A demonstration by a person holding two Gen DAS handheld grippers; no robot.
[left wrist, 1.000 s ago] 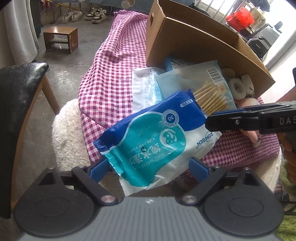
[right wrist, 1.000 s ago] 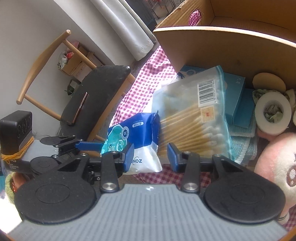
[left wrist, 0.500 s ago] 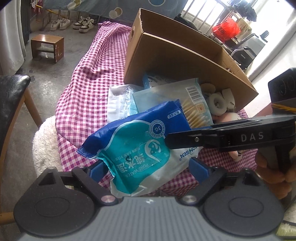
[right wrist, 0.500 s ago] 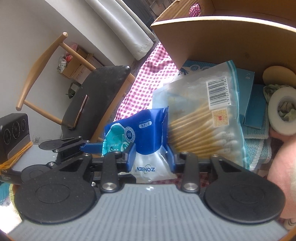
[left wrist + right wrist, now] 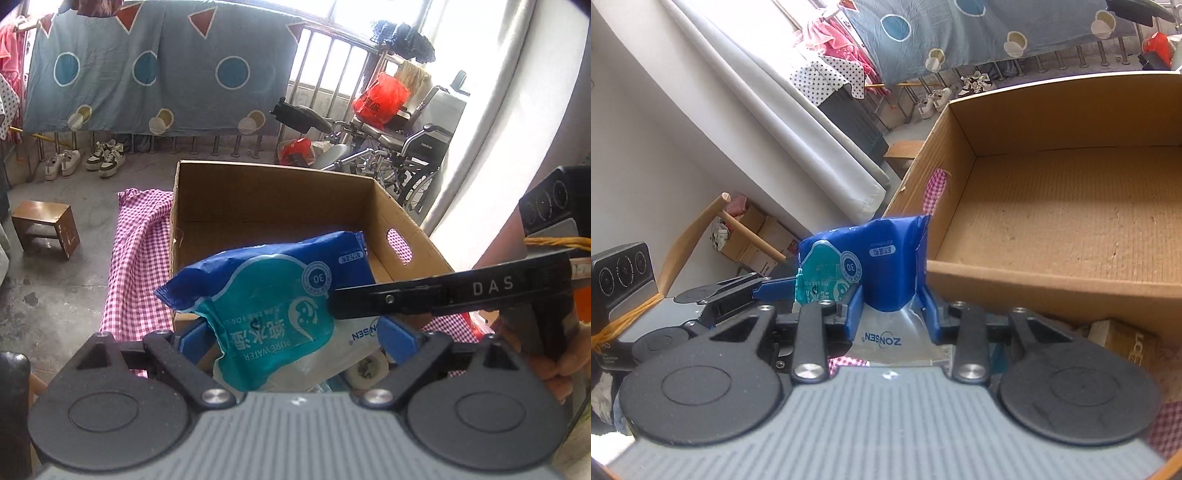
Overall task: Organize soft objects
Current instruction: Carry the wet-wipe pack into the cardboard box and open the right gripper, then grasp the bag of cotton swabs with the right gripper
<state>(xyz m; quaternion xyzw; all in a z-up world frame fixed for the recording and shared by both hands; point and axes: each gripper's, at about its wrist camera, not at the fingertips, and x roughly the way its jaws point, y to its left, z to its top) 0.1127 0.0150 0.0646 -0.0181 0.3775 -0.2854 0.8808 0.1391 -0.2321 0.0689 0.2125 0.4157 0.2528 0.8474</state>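
A blue and teal wet-wipe pack (image 5: 273, 314) is held in the air in front of an open cardboard box (image 5: 280, 206). My left gripper (image 5: 291, 338) is shut on the pack's lower part. My right gripper (image 5: 892, 314) is shut on the pack's white end (image 5: 886, 336) from the right, and its arm crosses the left wrist view (image 5: 443, 291). In the right wrist view the pack (image 5: 871, 258) stands just outside the near wall of the box (image 5: 1052, 280), whose bare floor (image 5: 1052, 221) shows.
The box stands on a pink checked cloth (image 5: 136, 258). A tape roll (image 5: 367, 367) and other items lie below the pack. A small carton (image 5: 1123, 338) lies in front of the box. A wooden stool (image 5: 46, 229) stands at left, a wheelchair (image 5: 406, 147) behind.
Both grippers have lifted the wipe pack off the pile of items up to the height of the box rim. The right gripper has closed on the pack's end.
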